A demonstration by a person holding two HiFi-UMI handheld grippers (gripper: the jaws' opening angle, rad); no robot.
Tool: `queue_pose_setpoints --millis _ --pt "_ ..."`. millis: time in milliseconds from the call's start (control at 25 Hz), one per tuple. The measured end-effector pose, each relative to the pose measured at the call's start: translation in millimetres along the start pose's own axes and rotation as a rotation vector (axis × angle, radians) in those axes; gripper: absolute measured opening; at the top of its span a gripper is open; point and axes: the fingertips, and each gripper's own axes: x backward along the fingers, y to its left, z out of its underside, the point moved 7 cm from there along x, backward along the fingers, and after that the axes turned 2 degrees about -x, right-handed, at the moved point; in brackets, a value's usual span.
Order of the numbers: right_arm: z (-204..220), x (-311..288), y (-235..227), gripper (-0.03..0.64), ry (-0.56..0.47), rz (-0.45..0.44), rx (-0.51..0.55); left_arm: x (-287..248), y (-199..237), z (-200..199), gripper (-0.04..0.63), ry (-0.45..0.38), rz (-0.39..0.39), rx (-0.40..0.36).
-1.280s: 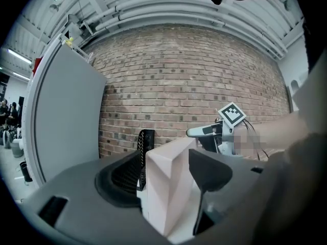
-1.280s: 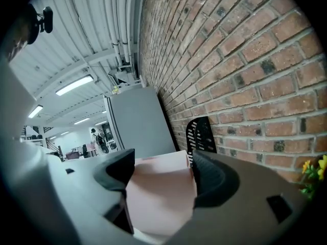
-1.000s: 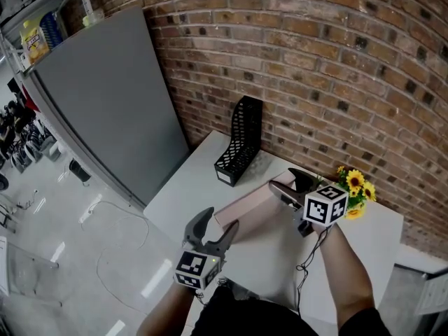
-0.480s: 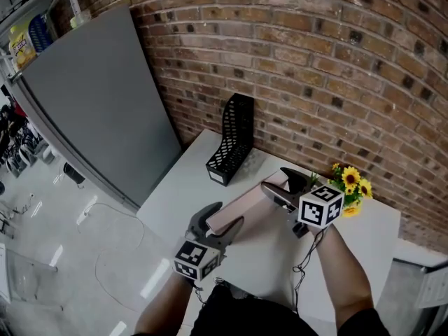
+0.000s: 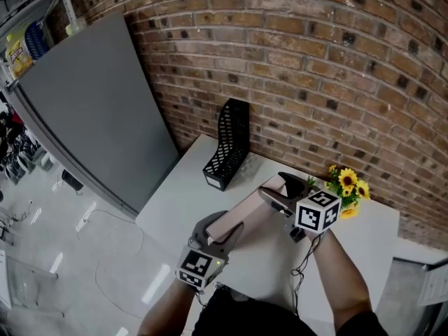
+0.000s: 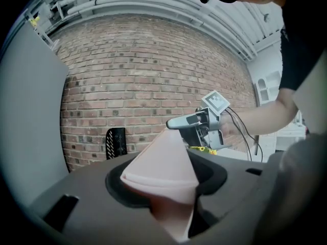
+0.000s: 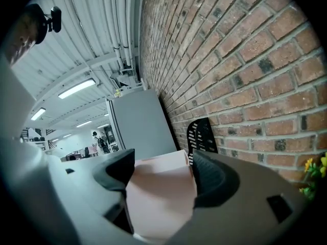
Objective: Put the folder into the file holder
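Pink folder [image 5: 246, 211] held slanting over the white worktop [image 5: 180, 196], right hand-held gripper [image 5: 274, 186] clamped on its far end; left hand-held gripper [image 5: 220, 228] jaws just closing, pinching its near corner; black file holder [image 5: 227, 145] upright, apart, by the brick wall

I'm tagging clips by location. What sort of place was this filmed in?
Probably a desk corner in an industrial-style workspace or lab: a bare brick wall, a white table with a black mesh file holder, and a high ribbed ceiling with strip lights over an open hall.
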Motion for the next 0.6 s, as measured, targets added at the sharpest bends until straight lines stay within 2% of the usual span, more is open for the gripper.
queue_pose_setpoints --millis 160,240,280,320,400,440,600 --pt "-3 8 6 0.342 -0.058 0.044 0.035 6 -4 -1 0.176 -0.007 -0.050 0.047" --pt "-6 15 10 0.321 -0.084 0.081 0.085 11 -2 -4 0.175 -0.013 -0.082 0.069" --pt "-8 19 13 0.289 -0.090 0.105 0.124 14 -1 -7 0.175 -0.020 -0.099 0.073" --pt "-10 23 17 0.224 -0.094 0.132 0.168 17 -1 -11 0.175 -0.030 -0.117 0.076" --pt "-14 31 24 0.048 -0.104 0.174 0.249 24 1 -22 0.174 -0.054 -0.152 0.072" --pt "-16 34 28 0.003 -0.109 0.184 0.274 27 1 -28 0.173 -0.066 -0.167 0.068" --pt "-21 42 39 0.003 -0.134 0.186 0.292 38 4 -51 0.173 -0.111 -0.216 0.061"
